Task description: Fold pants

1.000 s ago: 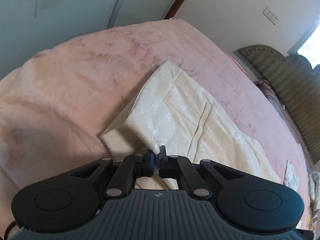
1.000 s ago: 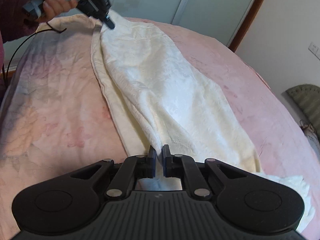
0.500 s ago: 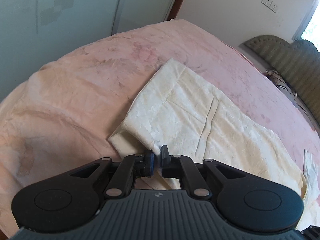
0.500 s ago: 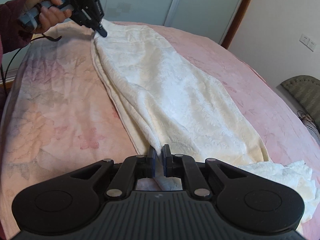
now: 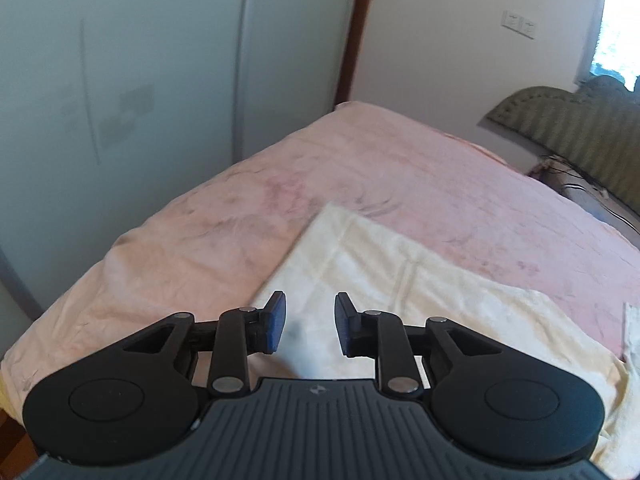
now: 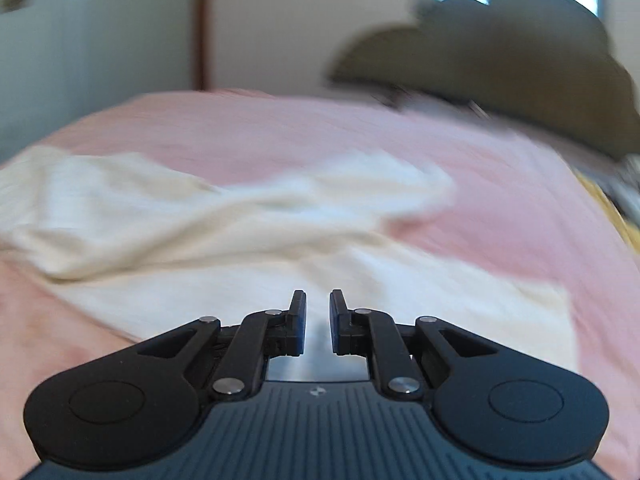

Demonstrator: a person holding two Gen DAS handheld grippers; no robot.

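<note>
Left wrist view: cream pants (image 5: pixel 420 280) on pink bedspread (image 5: pixel 280 184), green headboard (image 5: pixel 568 124) beyond.

Both grippers' jaws opening, empty.

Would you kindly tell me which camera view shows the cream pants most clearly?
The left wrist view: the pants lie sharp there, with seams visible. The right wrist view shows more of them, but smeared by motion blur.
</note>
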